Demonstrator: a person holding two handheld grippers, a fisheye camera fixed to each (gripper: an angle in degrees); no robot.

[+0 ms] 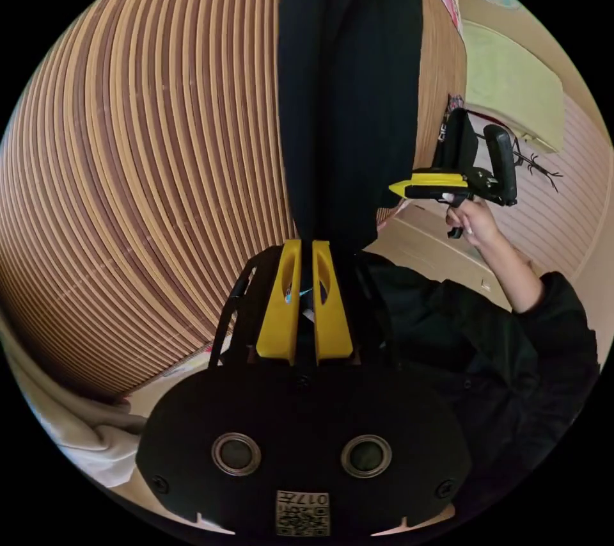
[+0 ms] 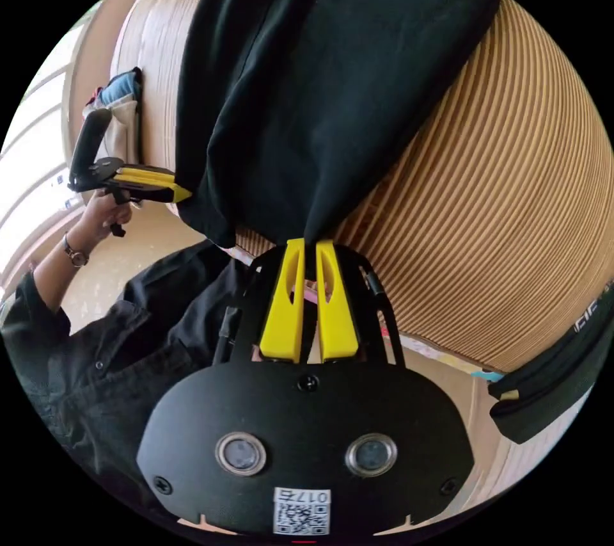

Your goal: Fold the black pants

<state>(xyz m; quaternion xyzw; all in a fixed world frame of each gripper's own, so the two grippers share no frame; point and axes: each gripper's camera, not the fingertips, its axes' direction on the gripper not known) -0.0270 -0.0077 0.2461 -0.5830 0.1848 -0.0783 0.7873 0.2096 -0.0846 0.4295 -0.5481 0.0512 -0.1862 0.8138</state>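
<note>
Striped brown/tan mat (image 1: 147, 175) fills the bkgd in both views; pale floor and a yellow-green cushion (image 1: 511, 85) off to one side in left gripper view. Cameras rolled, so up/down in frame isn't the room's.

Black pants (image 1: 348, 91): held up off the mat, hanging between the two grippers, cloth spread as one dark panel w/ soft vertical folds (right gripper view (image 2: 307, 79)).

Left gripper (image 1: 306, 244): yellow jaws nearly together, narrow gap, black cloth runs into the tips — clamped on an edge of the pants. Seen from the other side (image 2: 182, 192), tip touching the pants' edge, person's hand (image 2: 102, 213) on the grip.

Right gripper (image 2: 310, 244): jaws likewise close together, cloth bunched down between the tips — pinching the pants. In left gripper view (image 1: 396, 189) its tip sits at the pants' edge, hand (image 1: 476, 223) below it.

Other: dark zipped pouch (image 2: 550, 373) lying on the mat's edge, well apart from the pants. White cloth (image 1: 83, 431) low in left gripper view. Person's dark sleeve (image 1: 511, 341) near both cameras.

Progress (judgement): early. Pants gripped at two pts along one edge and lifted; can't tell if it's waist or hem. No crisp fold seen. Left to do: lay flat on mat, legs together, fold over, square up.
</note>
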